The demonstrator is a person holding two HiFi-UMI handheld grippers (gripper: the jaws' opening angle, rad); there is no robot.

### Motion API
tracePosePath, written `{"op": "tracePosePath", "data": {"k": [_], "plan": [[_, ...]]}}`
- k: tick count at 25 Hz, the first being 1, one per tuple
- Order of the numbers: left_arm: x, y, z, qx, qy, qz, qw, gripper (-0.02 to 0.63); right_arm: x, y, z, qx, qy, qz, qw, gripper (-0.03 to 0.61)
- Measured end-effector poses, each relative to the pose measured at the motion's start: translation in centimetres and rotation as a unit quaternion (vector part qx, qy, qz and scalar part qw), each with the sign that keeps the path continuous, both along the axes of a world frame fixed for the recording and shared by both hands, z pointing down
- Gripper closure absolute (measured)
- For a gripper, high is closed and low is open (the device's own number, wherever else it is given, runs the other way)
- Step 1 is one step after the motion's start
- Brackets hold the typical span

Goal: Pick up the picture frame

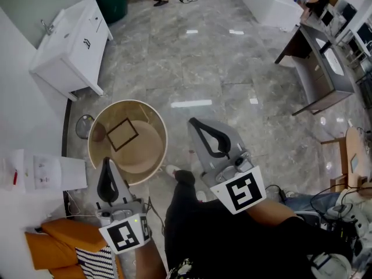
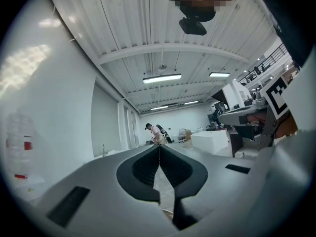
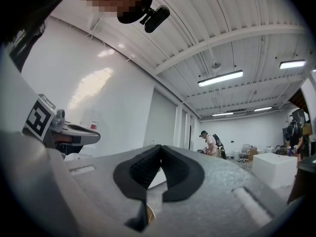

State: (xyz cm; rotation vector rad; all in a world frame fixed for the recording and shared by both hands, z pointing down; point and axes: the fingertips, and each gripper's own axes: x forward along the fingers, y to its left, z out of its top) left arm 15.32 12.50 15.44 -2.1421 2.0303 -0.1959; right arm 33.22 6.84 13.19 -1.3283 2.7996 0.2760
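Nearest the lens, the person's dark clothing [image 1: 221,237] fills the bottom of the head view, with an arm reaching out on each side. At the left, the left hand-held gripper [image 1: 107,163] has its jaws pressed together on nothing, and its tips overlap the near edge of the round wooden worktop [image 1: 145,153]. The picture frame [image 1: 122,134] lies flat on that worktop just beyond those tips and slightly to their right. It is turned cornerwise, its long axis running from near-left to far-right. The right hand-held gripper [image 1: 195,122], likewise closed and empty, hangs over the floor to the right of the worktop, so the left one looks nearer. The jaws will probably have to part before any grasp. Around them are a white cabinet [image 1: 72,39] at the left, a grey marble floor [image 1: 221,57], and a dark desk [image 1: 319,68] at the right.
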Motion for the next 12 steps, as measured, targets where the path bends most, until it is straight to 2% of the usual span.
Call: {"op": "tracePosePath", "data": {"k": [12], "plan": [[-6.1, -11.0, -1.9, 0.010, 0.000, -0.035, 0.9993, 0.598, -7.2, -12.4, -2.2, 0.012, 0.001, -0.046, 0.999, 0.581]]}}
